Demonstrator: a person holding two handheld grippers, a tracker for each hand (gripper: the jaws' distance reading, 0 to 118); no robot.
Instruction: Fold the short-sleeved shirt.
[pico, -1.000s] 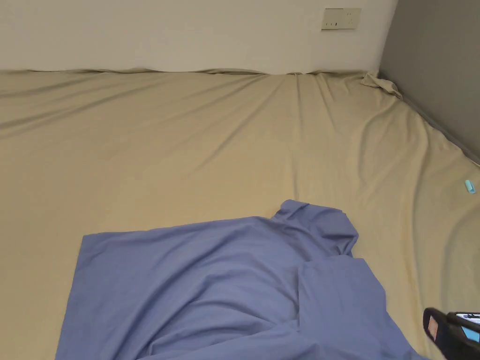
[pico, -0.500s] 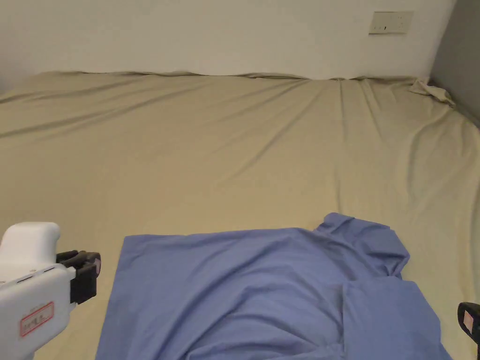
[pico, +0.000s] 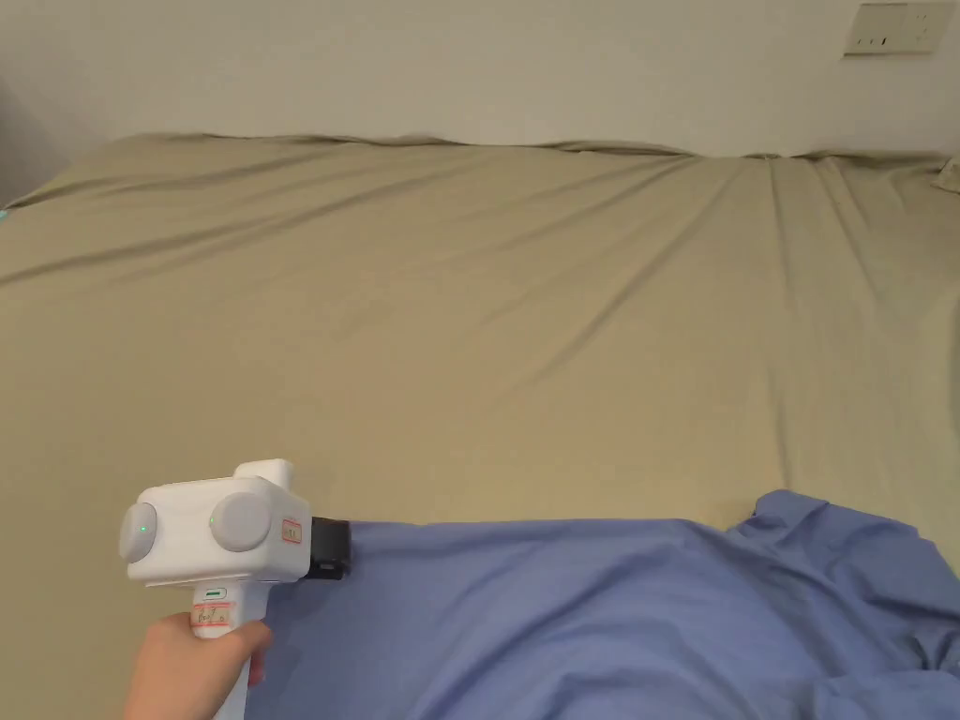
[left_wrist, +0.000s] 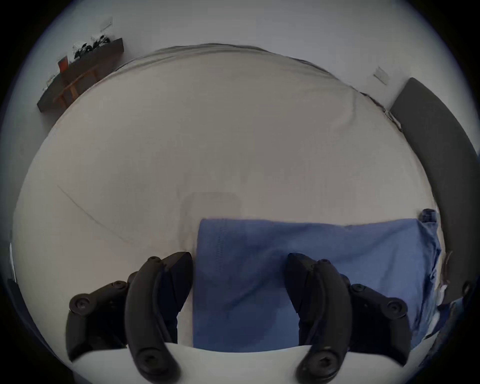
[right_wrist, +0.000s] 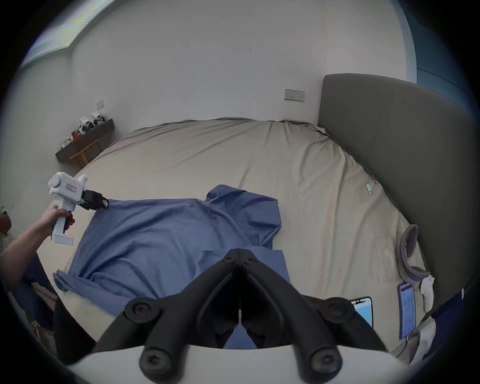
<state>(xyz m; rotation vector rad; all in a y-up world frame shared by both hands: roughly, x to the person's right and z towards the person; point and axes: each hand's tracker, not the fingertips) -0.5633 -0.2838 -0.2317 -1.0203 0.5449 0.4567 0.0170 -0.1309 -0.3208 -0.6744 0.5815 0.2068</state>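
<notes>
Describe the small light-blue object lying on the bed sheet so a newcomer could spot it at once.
Start at the dark grey headboard and look down to the tan bed sheet beside it. The small light-blue object lies there alone, past the blue short-sleeved shirt. It is tiny, capsule-shaped and pale, unlike the flat phones nearer the camera.

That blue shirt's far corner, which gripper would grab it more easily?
Probably the left gripper: its jaws are open and straddle the shirt's corner edge. The right gripper is shut, over the sleeve end.
</notes>
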